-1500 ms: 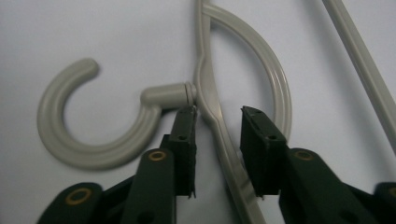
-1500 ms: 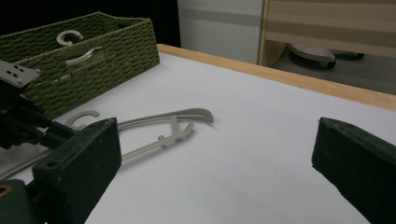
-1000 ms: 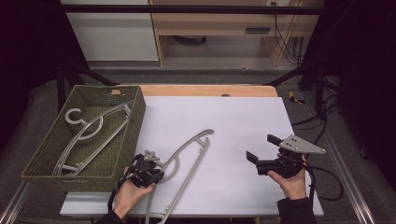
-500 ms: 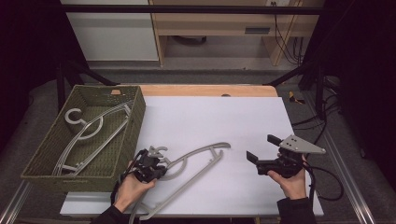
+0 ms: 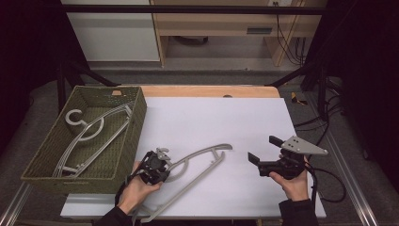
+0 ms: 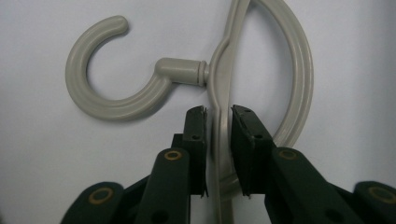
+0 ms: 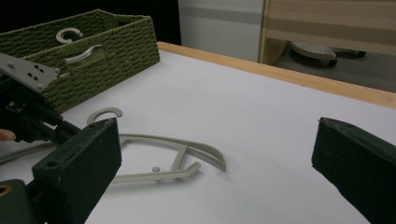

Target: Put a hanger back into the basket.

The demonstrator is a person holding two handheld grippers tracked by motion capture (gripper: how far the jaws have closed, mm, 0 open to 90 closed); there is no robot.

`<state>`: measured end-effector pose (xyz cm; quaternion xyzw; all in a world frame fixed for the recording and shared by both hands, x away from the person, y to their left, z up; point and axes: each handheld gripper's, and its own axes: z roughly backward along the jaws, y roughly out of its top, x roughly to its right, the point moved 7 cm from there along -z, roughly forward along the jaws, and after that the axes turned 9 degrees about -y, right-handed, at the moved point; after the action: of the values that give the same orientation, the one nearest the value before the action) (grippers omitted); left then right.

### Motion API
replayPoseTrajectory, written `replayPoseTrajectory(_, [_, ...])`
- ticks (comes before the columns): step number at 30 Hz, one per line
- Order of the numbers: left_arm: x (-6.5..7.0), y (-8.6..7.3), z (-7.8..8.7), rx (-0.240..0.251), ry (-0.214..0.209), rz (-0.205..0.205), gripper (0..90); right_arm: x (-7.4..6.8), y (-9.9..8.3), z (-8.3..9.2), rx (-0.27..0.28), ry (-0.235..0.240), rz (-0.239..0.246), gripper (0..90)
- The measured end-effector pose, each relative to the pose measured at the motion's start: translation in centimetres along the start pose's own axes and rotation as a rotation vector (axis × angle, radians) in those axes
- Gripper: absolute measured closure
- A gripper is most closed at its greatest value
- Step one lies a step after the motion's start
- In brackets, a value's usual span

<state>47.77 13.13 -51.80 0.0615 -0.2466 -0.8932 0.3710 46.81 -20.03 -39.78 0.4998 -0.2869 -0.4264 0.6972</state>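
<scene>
A: Start at the left gripper point(image 5: 155, 165). How do its black jaws stand?

B: In the left gripper view they sit on either side of the flat bar of a pale grey plastic clothes hanger point(image 6: 224, 93), just below the neck where the curled hook joins. The right jaw touches the bar. On the left a thin slit remains, so I cannot tell whether they are truly clamped on it.

A: And where does that hanger lie?

B: Flat on the white table top point(image 5: 211, 122), near the front edge. In the high view its hook sits at the left gripper, one arm sweeps out to the right toward the table's middle, and the other runs down to the front edge beside the person's left hand point(image 5: 136, 190).

A: The right gripper point(image 5: 263, 159)?

B: Its jaws are wide apart with nothing between them. The right gripper view looks between them across the table at the hanger and the left gripper. In the high view it sits over the right part of the table, held in the right hand point(image 5: 294, 181), well apart from the hanger's tip, with its grey three-cornered plate point(image 5: 303, 146) on top.

A: Farther out?

B: A rectangular olive-green woven basket point(image 5: 124, 141) stands at the left end of the table, just beside the left gripper. Another grey hanger point(image 5: 91, 132) lies inside it, hook toward the far end. Beyond the white sheet runs a wooden table edge point(image 5: 207, 91).
</scene>
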Motion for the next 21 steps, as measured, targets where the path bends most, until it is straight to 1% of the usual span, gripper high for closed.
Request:
replayPoseTrajectory(2, [0.1, 0.0, 0.0, -0.004, -0.002, 0.002, 81.7, 0.0, 0.0, 0.1, 0.001, 0.005, -0.001, 1.8])
replayPoseTrajectory(4, [0.1, 0.0, 0.0, -0.006, 0.000, 0.005, 82.1, 0.0, 0.1, 0.1, 0.005, 0.003, 0.000, 1.8])
replayPoseTrajectory(8, [0.2, 0.0, 0.0, -0.002, 0.017, -0.008, 82.5, 0.1, 0.2, 0.3, 0.009, 0.003, -0.003, 1.8])
replayPoseTrajectory(9, [0.2, 0.0, 0.0, 0.001, 0.014, -0.007, 82.5, 0.1, 0.1, 0.3, 0.008, 0.000, -0.005, 1.8])
replayPoseTrajectory(11, [0.1, 0.0, 0.2, 0.014, -0.014, 0.008, 82.6, 0.1, 0.1, 0.2, 0.007, 0.001, -0.003, 1.8])
replayPoseTrajectory(12, [0.1, 0.1, 0.5, 0.033, -0.025, 0.011, 82.7, 0.1, 0.1, 0.3, 0.005, 0.002, -0.004, 1.8])
replayPoseTrajectory(14, [0.0, 0.3, 1.3, 0.063, -0.027, 0.011, 82.8, 0.2, 0.1, 0.3, 0.006, 0.002, -0.006, 1.8])
replayPoseTrajectory(15, [0.0, 0.5, 2.0, 0.089, -0.037, 0.021, 82.9, 0.3, 0.1, 0.4, 0.006, 0.000, -0.006, 1.8])
replayPoseTrajectory(16, [0.0, 0.6, 2.4, 0.095, -0.044, 0.019, 82.9, 0.4, 0.1, 0.4, 0.008, 0.001, -0.004, 1.8])
replayPoseTrajectory(17, [0.0, 0.7, 2.8, 0.118, -0.044, 0.021, 82.9, 0.4, 0.1, 0.5, 0.008, 0.002, -0.007, 1.8])
replayPoseTrajectory(20, [-0.1, 0.9, 3.8, 0.148, -0.044, 0.016, 83.0, 0.5, 0.1, 0.5, 0.014, -0.003, -0.010, 1.8])
replayPoseTrajectory(21, [-0.1, 1.0, 4.2, 0.167, -0.045, 0.015, 83.0, 0.5, 0.2, 0.6, 0.015, -0.003, -0.008, 1.8])
